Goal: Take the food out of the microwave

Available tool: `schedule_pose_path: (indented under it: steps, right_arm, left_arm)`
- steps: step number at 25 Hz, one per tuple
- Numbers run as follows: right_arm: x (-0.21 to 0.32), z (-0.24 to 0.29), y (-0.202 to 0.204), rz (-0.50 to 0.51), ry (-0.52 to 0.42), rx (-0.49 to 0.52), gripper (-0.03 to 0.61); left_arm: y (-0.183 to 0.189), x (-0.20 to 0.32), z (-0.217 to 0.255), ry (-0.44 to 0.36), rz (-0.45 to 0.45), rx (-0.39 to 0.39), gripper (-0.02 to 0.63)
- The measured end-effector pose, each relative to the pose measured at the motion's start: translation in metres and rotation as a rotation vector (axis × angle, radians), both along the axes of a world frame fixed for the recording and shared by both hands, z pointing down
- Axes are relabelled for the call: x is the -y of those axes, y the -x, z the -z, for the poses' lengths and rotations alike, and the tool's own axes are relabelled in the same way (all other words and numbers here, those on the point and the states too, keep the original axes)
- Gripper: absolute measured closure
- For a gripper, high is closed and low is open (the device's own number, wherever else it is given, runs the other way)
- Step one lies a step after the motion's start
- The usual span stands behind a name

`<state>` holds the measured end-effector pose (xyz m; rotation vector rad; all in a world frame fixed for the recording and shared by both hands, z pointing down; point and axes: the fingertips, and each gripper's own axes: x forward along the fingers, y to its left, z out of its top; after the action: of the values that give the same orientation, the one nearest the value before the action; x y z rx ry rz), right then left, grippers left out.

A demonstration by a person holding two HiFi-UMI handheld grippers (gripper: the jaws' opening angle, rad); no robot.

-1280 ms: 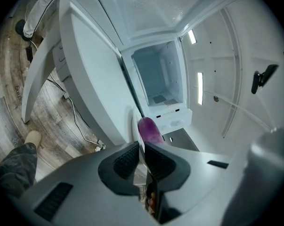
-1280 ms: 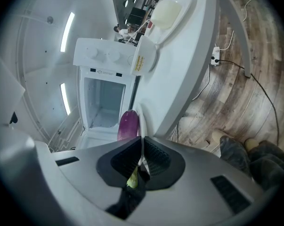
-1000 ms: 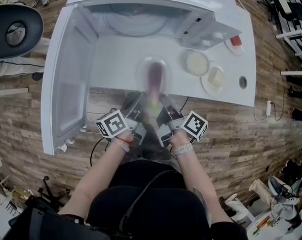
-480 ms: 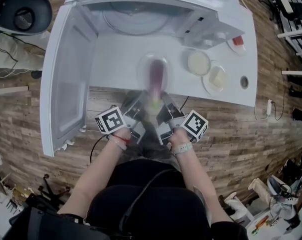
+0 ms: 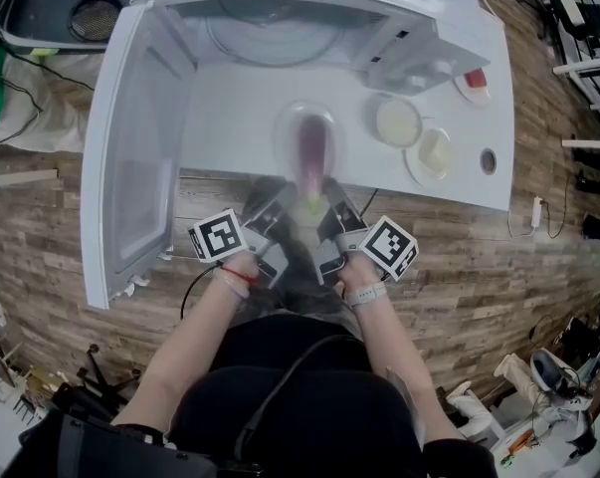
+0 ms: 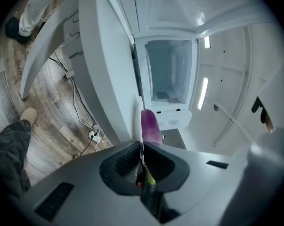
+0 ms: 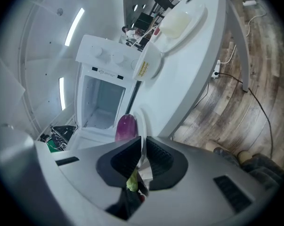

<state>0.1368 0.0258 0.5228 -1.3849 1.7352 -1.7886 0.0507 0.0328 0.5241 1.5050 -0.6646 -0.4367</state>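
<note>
A clear plate (image 5: 286, 135) with a purple eggplant (image 5: 310, 155) on it is over the white table, in front of the open microwave (image 5: 280, 38). My left gripper (image 5: 277, 199) grips the plate's near rim from the left; its jaws have just been closing on it. My right gripper (image 5: 331, 199) is shut on the same rim from the right. In the left gripper view the thin rim (image 6: 140, 121) runs between the pads of the left gripper (image 6: 141, 149), with the eggplant (image 6: 150, 126) beyond. The right gripper view shows the eggplant (image 7: 125, 126) past the right gripper (image 7: 142, 149).
The microwave door (image 5: 140, 157) stands swung out to the left. Two small plates (image 5: 397, 120) (image 5: 432, 154) and a third with something red (image 5: 473, 80) lie on the table (image 5: 230, 118) to the right. A dark seat (image 5: 81, 8) stands on the wooden floor at upper left.
The dark seat at upper left has shifted up towards the picture's edge. Both grippers and the plate stay in place.
</note>
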Motion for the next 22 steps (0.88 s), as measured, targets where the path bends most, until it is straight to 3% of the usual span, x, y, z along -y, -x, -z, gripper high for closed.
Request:
schedule_pose_path:
  steps: [14, 22]
  right_arm:
    - [-0.008, 0.001, -0.010, 0.014, -0.007, -0.025, 0.506]
    - [-0.012, 0.005, -0.010, 0.030, -0.038, -0.037, 0.485]
  left_arm:
    - [-0.003, -0.002, 0.004, -0.008, 0.003, -0.056, 0.581]
    - [0.008, -0.013, 0.000, 0.033, 0.040, -0.096, 0.578]
